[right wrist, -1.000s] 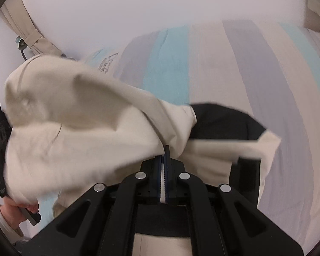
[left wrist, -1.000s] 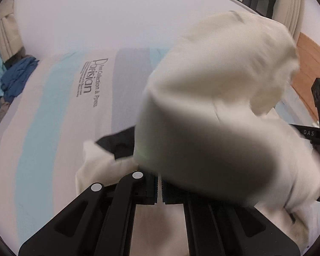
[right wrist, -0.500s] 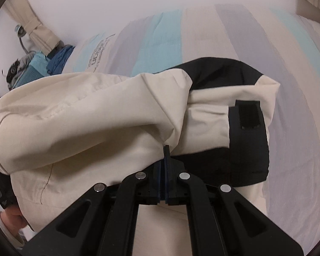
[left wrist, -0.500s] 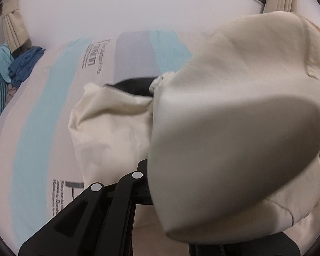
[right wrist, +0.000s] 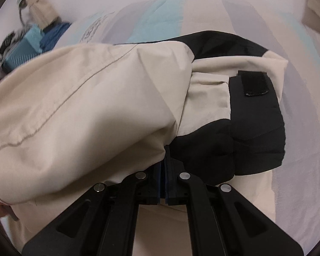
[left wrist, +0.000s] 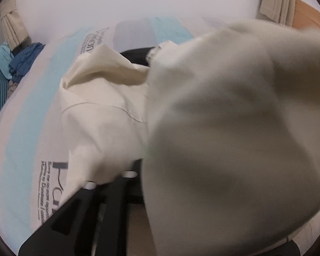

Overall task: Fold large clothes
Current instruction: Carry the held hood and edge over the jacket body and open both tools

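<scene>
Jacket point(right wrist: 85, 106) pinched in right claw point(right wrist: 166, 153) — left claw point(left wrist: 138, 170), just opening, cloth-hidden — grip unclear.

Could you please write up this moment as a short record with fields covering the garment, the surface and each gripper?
garment: cream jacket with black panels, partly folded over itself
surface: striped bedsheet with printed lettering
right gripper: shut on the jacket's fabric
left gripper: jaws have just been opening; fingertips hidden under cream cloth
background: pile of blue clothes at the bed's far edge
</scene>
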The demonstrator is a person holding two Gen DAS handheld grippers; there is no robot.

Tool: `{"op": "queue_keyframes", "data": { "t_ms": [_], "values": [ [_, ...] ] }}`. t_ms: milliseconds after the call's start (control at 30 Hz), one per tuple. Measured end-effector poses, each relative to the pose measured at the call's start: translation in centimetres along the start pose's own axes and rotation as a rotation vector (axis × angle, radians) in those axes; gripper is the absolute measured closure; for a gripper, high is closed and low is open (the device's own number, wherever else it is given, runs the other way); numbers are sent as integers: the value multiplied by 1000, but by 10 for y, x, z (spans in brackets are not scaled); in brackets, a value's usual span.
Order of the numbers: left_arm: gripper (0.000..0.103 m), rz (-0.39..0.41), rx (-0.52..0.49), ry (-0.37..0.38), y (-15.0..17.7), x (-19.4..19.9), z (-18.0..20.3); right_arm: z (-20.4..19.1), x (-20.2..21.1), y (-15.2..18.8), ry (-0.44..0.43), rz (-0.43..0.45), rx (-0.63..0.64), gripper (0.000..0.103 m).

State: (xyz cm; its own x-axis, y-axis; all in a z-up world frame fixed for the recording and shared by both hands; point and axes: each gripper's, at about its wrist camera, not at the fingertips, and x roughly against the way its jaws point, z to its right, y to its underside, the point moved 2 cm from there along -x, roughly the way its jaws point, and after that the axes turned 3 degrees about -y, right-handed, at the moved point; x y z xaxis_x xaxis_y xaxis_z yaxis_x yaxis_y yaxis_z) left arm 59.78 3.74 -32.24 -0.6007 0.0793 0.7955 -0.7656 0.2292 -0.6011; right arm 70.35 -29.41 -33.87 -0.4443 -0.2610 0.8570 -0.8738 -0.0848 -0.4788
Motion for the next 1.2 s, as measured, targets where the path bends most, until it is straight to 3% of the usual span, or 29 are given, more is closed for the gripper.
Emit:
{"op": "queue_keyframes", "data": {
  "t_ms": [33,100,133,167,200,300,500,600,667,833,900,1033,1200],
  "values": [
    [53,4,4,18,4,5,3,0,3,4,9,6,6,99],
    [22,13,12,22,9,17,9,-3,8,5,34,5,12,90],
    [17,16,17,7,11,22,9,-3,13,7,35,8,14,85],
    [15,23,27,-3,13,29,9,-4,18,9,42,14,17,72],
    [15,21,35,1,16,34,8,-5,22,10,51,23,19,63],
    [14,14,61,-3,23,55,-1,-8,44,20,41,40,29,54],
    [13,-2,115,-17,42,104,-22,-14,93,28,31,71,115,48],
    [8,35,115,-1,27,131,-27,-31,117,19,-15,95,179,39],
    [6,66,121,58,8,139,-27,-43,124,9,-56,107,209,34],
    [6,101,-4,192,-44,121,-3,-76,112,-14,-146,92,300,34],
    [6,81,-73,230,-56,106,14,-79,98,-17,-191,58,307,34],
    [6,3,-131,293,-56,74,31,-76,72,-14,-226,14,291,33],
    [6,-58,-147,308,-45,38,38,-71,40,-4,-222,-36,301,31]
  ]
}}
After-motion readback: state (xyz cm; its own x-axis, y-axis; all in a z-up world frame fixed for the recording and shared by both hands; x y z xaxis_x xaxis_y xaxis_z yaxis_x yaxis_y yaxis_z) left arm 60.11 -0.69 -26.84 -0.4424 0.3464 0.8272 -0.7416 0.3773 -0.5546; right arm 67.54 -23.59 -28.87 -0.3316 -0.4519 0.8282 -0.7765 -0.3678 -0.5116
